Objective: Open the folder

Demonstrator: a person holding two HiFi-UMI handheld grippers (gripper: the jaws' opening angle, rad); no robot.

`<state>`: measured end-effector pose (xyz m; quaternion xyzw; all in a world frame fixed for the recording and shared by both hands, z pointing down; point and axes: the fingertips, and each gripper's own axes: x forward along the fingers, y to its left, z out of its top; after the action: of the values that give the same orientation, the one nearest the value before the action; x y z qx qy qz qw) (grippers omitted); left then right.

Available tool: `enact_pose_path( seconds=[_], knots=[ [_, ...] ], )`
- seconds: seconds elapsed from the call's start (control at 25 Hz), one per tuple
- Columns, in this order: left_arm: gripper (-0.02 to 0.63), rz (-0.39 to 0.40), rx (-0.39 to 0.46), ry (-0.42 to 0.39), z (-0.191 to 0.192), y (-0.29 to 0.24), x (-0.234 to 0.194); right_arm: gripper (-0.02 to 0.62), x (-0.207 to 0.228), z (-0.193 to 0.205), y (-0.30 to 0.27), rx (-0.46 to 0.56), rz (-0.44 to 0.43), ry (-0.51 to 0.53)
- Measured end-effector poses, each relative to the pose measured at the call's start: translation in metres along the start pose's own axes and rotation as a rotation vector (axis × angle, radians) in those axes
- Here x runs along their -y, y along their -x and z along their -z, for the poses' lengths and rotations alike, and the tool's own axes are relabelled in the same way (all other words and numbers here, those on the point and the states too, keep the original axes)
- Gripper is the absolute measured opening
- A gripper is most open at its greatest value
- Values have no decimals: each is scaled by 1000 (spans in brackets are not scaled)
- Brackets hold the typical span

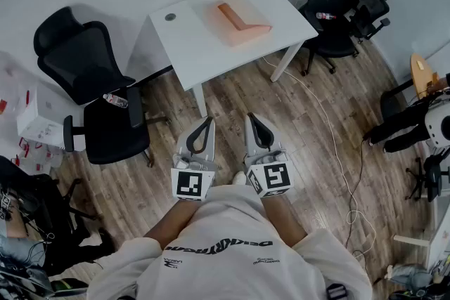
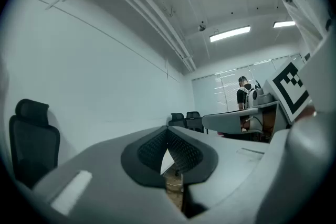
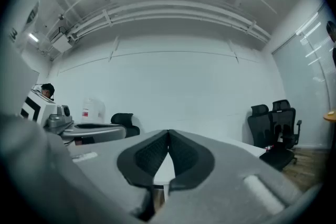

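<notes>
Folder point(image 1: 241, 24), salmon-coloured, lies on the white table point(image 1: 186, 42) in the head view, well apart from the left gripper point(image 1: 207, 124) and right gripper point(image 1: 254, 120), held side by side over the floor; left gripper view: jaws clenched, nothing between; right gripper view: likewise clenched, empty.

Left gripper point(image 1: 207, 123), right gripper point(image 1: 252, 119) held side by side, close together, pointing forward, roughly level. Both jaws closed tip to tip, empty.
</notes>
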<state>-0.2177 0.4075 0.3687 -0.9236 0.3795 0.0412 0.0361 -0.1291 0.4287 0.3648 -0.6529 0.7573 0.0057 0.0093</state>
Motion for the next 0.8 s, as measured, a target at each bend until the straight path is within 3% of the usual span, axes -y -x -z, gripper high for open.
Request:
enact_pose_path(
  seconds=[0.4,0.8],
  knots=[
    [-2,-2,-43,-13,10,-37,36,-5,53,3,5,26,-9,-25],
    [-2,-76,-100,-39,34,-69,59,-5,105,29,1,2,-41,-50]
  ],
)
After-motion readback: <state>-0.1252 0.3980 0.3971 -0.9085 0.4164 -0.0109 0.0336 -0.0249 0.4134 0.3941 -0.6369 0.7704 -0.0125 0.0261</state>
